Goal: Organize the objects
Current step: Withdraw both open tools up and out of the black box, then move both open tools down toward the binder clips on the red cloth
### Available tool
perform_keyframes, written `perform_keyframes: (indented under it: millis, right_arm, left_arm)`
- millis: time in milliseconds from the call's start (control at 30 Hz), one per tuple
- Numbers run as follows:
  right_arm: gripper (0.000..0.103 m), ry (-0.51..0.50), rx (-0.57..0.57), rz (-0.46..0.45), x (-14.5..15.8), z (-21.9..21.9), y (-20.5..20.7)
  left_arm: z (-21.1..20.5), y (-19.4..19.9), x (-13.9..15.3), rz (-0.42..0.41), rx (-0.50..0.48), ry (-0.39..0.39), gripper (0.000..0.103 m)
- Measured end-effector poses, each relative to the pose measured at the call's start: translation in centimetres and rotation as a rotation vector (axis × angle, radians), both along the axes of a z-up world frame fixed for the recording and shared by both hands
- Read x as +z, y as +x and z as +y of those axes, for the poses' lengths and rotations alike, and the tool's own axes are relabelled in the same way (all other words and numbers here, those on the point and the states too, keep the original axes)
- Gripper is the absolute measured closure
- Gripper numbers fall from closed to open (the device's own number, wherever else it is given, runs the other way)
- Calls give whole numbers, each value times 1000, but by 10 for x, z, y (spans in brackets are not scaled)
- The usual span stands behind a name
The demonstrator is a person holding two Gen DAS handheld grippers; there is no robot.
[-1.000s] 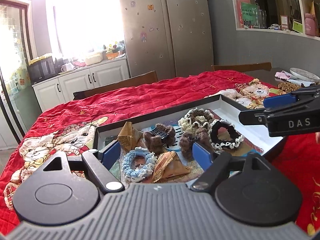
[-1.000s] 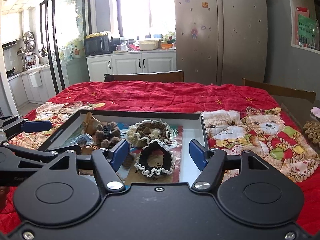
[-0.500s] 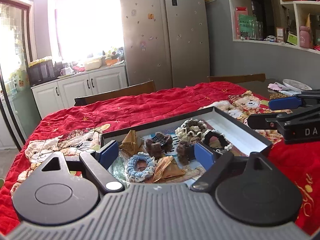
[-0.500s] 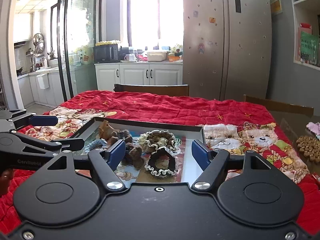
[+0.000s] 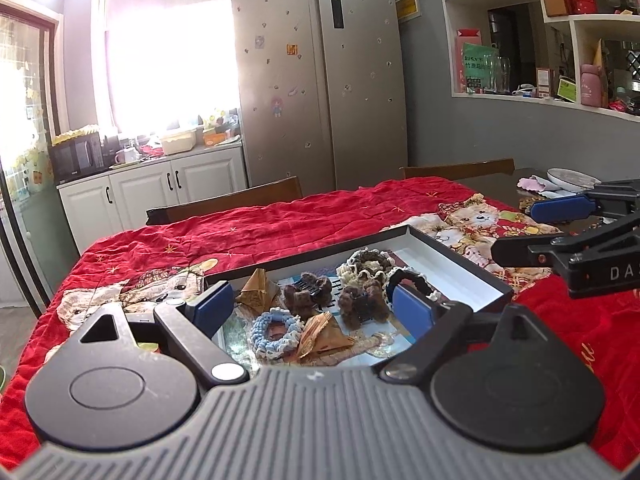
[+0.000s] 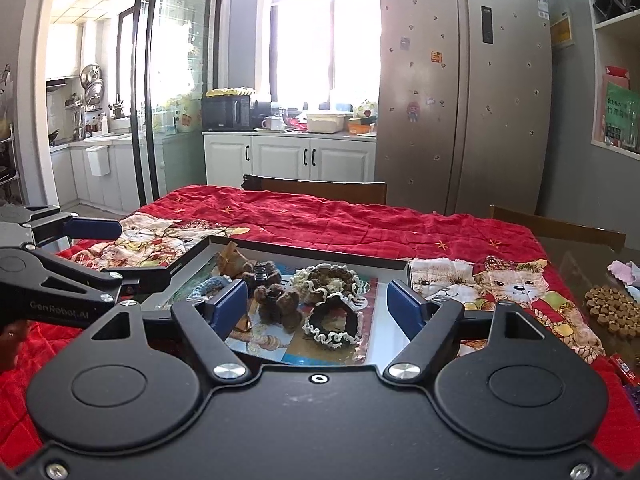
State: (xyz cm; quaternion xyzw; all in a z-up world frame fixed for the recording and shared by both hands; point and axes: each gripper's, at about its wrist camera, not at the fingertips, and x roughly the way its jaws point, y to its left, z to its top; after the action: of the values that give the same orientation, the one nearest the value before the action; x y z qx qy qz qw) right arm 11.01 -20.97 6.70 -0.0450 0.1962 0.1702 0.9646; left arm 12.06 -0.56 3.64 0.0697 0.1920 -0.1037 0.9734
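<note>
Both grippers rose; only right wrist shows sliding door (image 6: 176, 92).

Both wrist views face forward, tilted down, near the shared tray (image 5: 460, 256); fridge (image 6: 460, 92) behind

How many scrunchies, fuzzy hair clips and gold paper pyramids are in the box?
Scrunchies: 3 (blue, cream-brown, black)
Fuzzy brown clips: 2
Gold paper pyramids: 2
Total: 7
</note>
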Motion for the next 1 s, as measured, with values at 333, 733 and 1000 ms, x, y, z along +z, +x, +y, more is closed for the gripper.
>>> perform_keyframes:
  millis: [333, 733, 1000]
  right_arm:
    - [25, -19, 22, 16, -6, -5, -21]
    - [23, -59, 112, 88, -39, 1, -28]
    - [23, -112, 188, 148, -66, 8, -25]
  left_arm:
    - [5, -17, -2, 17, -25, -7, 10]
    - [10, -24, -33, 103, -91, -9, 9]
    - [9, -23, -53, 158, -121, -20, 9]
